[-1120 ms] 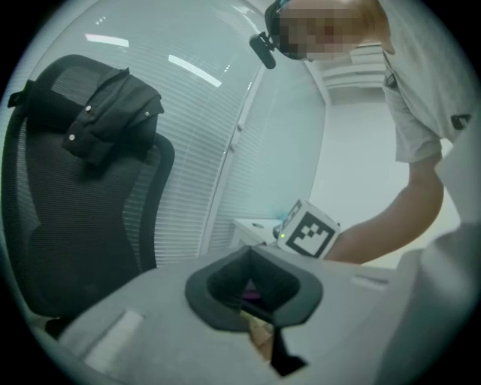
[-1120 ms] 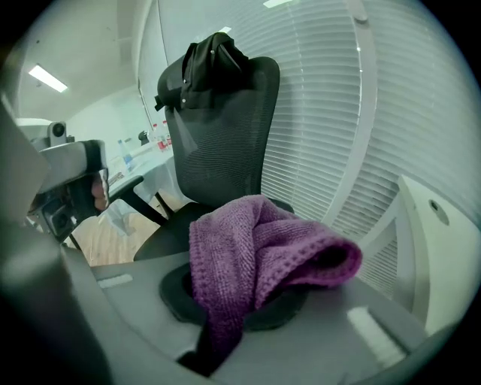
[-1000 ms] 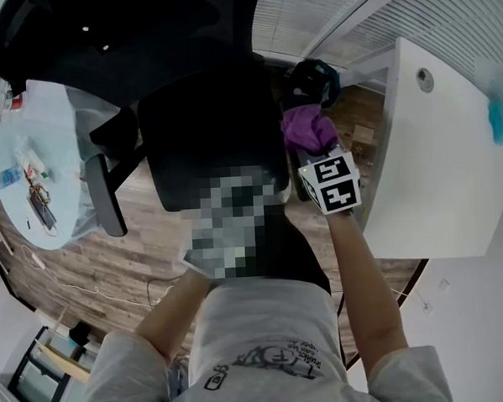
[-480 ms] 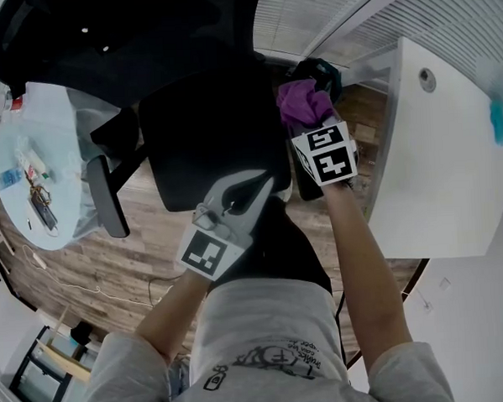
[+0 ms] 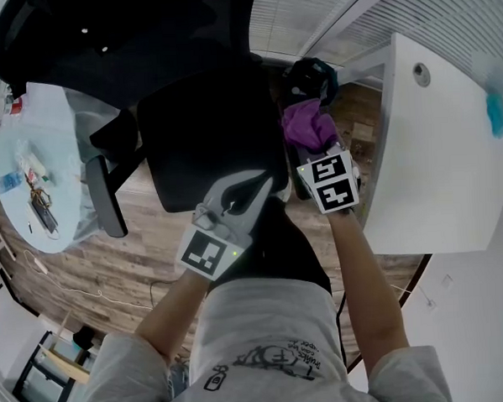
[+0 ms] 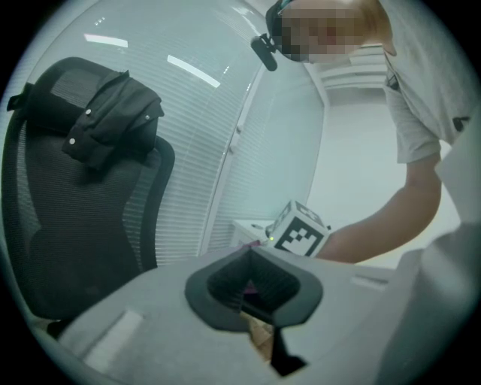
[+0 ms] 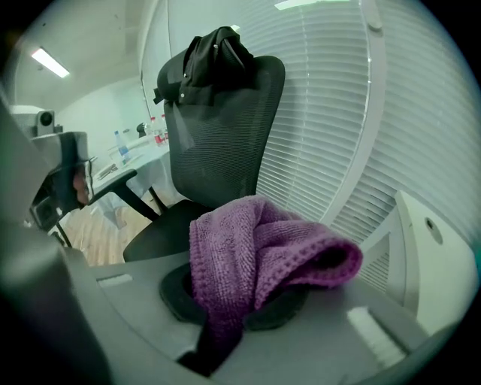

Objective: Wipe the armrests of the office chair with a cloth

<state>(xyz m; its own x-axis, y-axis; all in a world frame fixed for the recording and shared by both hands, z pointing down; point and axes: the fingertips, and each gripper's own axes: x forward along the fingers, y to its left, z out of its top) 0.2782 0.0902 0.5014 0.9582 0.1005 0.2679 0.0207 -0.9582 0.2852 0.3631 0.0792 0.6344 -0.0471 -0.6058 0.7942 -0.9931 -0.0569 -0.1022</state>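
Observation:
A black office chair (image 5: pixel 210 139) stands below me, its left armrest (image 5: pixel 107 195) out at the left. My right gripper (image 5: pixel 313 149) is shut on a bunched purple cloth (image 5: pixel 306 124) over the chair's right side. The armrest there is mostly hidden under the cloth and gripper. In the right gripper view the cloth (image 7: pixel 255 256) drapes over the jaws of the right gripper (image 7: pixel 240 301). My left gripper (image 5: pixel 249 186) hovers shut and empty at the seat's front edge. The left gripper view shows the left gripper (image 6: pixel 255 289) with pads together.
A white desk (image 5: pixel 435 169) stands close on the right, with a teal item (image 5: pixel 495 112) on it. A round table (image 5: pixel 23 166) with small clutter is at the left. A dark garment (image 7: pixel 214 49) hangs over the chair's headrest. A dark object (image 5: pixel 312 77) lies beyond the cloth.
The right gripper pushed the cloth forward along the chair's right side, then drew it back to about where it began. The left gripper stayed where it was.

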